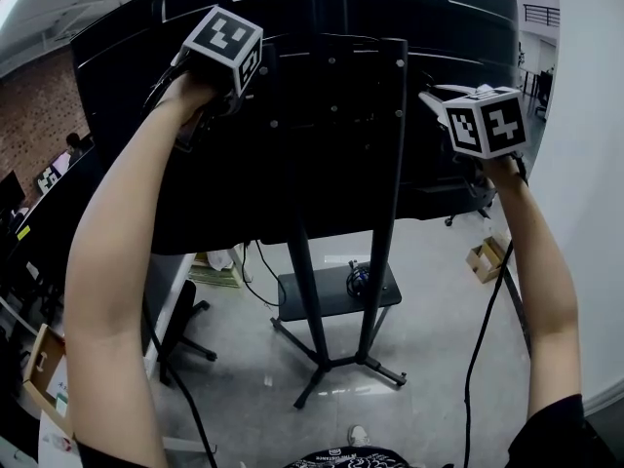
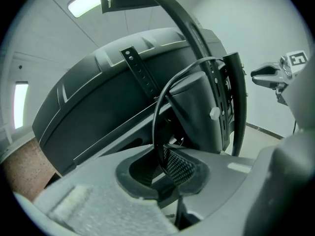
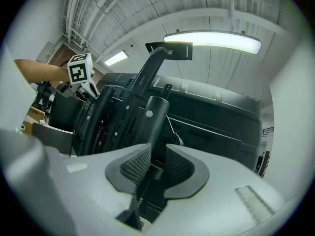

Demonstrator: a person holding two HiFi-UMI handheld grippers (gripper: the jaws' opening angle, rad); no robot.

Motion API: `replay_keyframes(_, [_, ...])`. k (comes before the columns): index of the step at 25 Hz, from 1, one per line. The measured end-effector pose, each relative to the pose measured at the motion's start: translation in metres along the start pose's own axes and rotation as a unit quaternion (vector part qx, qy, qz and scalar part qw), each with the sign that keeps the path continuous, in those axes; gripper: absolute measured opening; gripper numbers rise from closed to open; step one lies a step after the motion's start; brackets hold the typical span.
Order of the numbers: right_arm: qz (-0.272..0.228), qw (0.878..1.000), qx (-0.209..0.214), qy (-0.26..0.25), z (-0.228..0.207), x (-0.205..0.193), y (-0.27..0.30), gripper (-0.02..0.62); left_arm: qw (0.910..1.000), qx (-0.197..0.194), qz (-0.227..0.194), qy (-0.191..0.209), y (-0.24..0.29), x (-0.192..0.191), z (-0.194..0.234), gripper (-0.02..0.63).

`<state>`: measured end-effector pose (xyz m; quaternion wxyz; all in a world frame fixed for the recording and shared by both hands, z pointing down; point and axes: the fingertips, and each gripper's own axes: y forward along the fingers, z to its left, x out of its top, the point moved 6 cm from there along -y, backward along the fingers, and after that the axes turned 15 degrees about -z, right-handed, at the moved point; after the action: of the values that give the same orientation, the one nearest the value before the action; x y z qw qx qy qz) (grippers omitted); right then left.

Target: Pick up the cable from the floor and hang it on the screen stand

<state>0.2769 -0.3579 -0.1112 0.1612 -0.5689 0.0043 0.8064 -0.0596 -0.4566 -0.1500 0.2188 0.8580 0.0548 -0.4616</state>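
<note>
Hanging the cable [image 2: 155, 117] on the screen stand [image 1: 310, 291]
The left gripper [image 2: 160, 163] is slack, the cable between its jaws rising upright, then arcing right; the right gripper [image 3: 153, 163] is parted, empty

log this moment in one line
step: hanging cable | left gripper: open, cable between fingers, arcing to screen stand | right gripper: open, empty

Glossy grey floor [image 1: 253, 398]; on it screen stand [image 1: 305, 291] feet; cardboard box [image 1: 485, 259]

Screen [image 1: 439, 27] and stand [image 1: 306, 291] fill the front; open floor [image 1: 439, 300] lies below.
</note>
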Motion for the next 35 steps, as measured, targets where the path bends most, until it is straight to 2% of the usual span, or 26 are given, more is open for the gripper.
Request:
replay_keyframes(2, [-0.001,1.0,-0.001,0.003,-0.001,0.0,0.0,0.099,0.9997,-0.008,-0.017,0.016,-0.003,-0.002,-0.002,0.058])
replay_keyframes(5, [-0.004,1.0,0.002,0.006,0.0,0.001,0.002,0.098,0.9986,-0.017,-0.038,0.032,-0.009,-0.007,-0.002,0.124])
replay_keyframes(11, [-0.007,1.0,0.015,0.008,0.013,0.004,0.008,0.098,0.9931,-0.011,-0.112,0.034,-0.028,-0.013,0.004,0.166])
replay_keyframes(16, [-0.011,1.0,0.024,0.009,0.026,0.007,0.01,0.098,0.9859,-0.009,-0.167,0.009,-0.041,-0.018,0.005,0.173])
replay_keyframes(22, [-0.015,0.999,0.03,0.013,0.038,0.011,0.006,0.098,0.9717,-0.009,-0.234,-0.035,-0.052,-0.027,0.009,0.202])
replay_keyframes(35, [-0.016,0.999,0.034,0.015,0.049,0.008,0.0,0.098,0.9539,-0.023,-0.292,-0.067,-0.065,-0.032,0.01,0.201])
